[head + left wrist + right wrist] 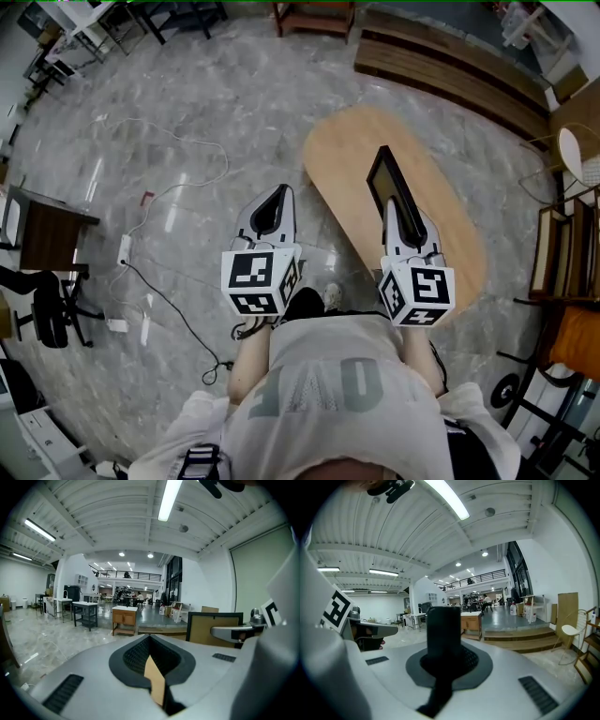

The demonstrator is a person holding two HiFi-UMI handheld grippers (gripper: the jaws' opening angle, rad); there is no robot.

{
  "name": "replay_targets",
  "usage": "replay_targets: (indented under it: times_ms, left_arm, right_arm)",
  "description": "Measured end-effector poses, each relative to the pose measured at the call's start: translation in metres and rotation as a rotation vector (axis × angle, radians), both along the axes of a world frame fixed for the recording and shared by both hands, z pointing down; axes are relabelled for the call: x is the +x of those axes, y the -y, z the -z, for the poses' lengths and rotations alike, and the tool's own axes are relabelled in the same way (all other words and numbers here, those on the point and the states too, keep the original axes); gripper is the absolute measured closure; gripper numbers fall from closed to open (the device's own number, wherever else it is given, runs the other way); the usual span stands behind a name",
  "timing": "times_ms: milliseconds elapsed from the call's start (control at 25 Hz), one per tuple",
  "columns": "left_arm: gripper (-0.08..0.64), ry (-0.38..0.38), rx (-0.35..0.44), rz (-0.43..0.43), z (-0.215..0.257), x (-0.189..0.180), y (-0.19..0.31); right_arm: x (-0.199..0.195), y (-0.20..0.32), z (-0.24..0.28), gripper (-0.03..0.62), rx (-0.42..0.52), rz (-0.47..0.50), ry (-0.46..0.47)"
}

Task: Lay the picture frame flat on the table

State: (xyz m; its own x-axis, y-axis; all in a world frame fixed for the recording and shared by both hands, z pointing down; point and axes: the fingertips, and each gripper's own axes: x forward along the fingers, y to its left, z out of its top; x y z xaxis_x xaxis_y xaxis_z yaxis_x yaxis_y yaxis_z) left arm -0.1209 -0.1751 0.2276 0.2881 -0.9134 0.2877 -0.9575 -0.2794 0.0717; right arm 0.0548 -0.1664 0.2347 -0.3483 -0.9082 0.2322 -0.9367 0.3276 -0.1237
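Observation:
A black picture frame [387,190] stands on edge over the oval wooden table [342,164], tipped a little to the right. My right gripper [404,225] is shut on its near end. In the right gripper view the frame's black edge [443,634] rises between the jaws. The left gripper view shows the frame's brown back [211,629] at the right, with the right gripper's fingers [232,632] on it. My left gripper [270,212] hangs over the floor left of the table, jaws together and nothing held. Whether the frame's lower edge touches the table is hidden.
White cables and a power strip [124,249] lie on the marble floor at the left. An office chair [47,309] and a dark desk [52,230] stand at the far left. Wooden steps [450,70] run behind the table, and shelving [562,253] stands at the right.

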Motion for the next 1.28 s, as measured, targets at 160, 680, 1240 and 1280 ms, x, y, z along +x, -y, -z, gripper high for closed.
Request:
replay_targets:
  times_ms: [160,680,1240,1280]
  left_arm:
    - [0.551,-0.022,0.006,-0.001,0.003,-0.007,0.012]
    - [0.551,-0.017,0.077,-0.058,0.019,-0.012,0.026]
    - [0.551,0.000,0.082,-0.112,0.017,-0.013,0.036]
    - [0.551,-0.001,0.080,-0.110,0.017,-0.015,0.036]
  right_arm:
    - [-0.010,0.007,0.007,0.575,0.011,-0.006,0.009]
    - [-0.018,0.003,0.030,0.575,0.083,-0.088,0.024]
    - [-0.030,0.015,0.013,0.575,0.050,-0.107,0.034]
    - [-0.032,0.016,0.013,0.575,0.052,-0.104,0.032]
